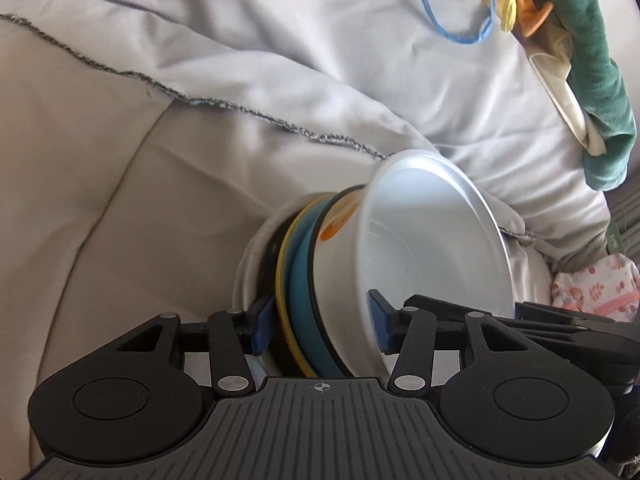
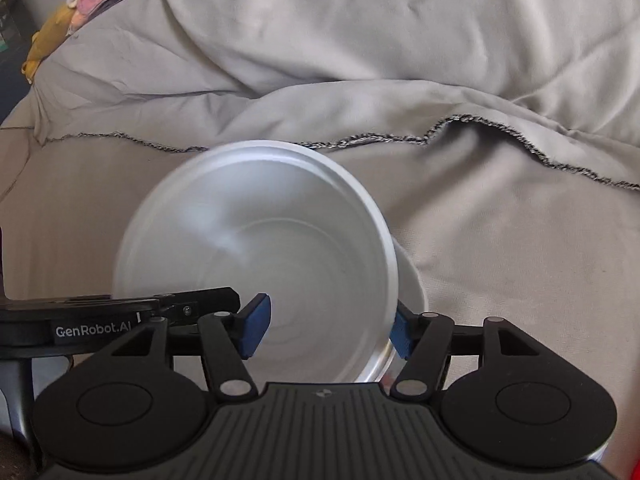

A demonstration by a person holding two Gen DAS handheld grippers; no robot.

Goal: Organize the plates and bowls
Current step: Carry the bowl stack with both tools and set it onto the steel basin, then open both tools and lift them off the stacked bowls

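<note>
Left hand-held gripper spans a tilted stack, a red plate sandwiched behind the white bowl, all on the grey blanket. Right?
Not quite: the left wrist view shows the plate behind the white bowl is teal, not red. The left hand-held gripper does span the tilted stack on the grey blanket.

Soft, even daylight in both views, bright on the pale blanket (image 1: 360, 60), no hard shadows. Slight motion blur on the white bowl (image 2: 256, 264), rim smeared. Faint sheen inside the bowl. Strong fisheye bending and dark corners at the edges.
</note>
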